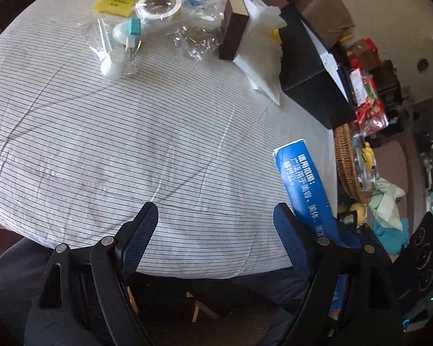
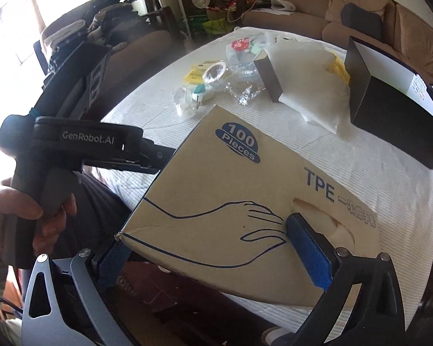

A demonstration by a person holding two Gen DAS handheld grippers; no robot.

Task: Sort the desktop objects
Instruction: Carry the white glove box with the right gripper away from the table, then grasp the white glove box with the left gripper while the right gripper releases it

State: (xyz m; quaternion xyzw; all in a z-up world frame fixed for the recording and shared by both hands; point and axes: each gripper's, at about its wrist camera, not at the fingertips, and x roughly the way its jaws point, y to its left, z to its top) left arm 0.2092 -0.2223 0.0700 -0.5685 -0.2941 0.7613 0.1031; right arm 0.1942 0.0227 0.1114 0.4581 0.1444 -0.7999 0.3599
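Note:
My right gripper [image 2: 210, 248] is shut on a tan cardboard glove box [image 2: 231, 196] printed "100 Pieces" and "TPE". It holds the box tilted above the table's near edge. The box's blue side [image 1: 306, 190] shows at the right of the left wrist view. My left gripper [image 1: 213, 230] is open and empty over the striped tablecloth [image 1: 130, 129], left of the box. Its body [image 2: 80, 144] shows in the right wrist view. At the far side lie a tape roll [image 1: 158, 4], a teal plug [image 1: 134, 28], a brown box [image 1: 233, 28] and yellow packets [image 1: 115, 1].
A black box [image 1: 311, 77] stands at the table's right side on white paper [image 1: 262, 66]. Crumpled clear plastic [image 1: 196, 40] lies by the brown box. A wicker basket [image 1: 346, 164] with fruit sits beyond the right edge. Sofas [image 2: 360, 8] stand behind.

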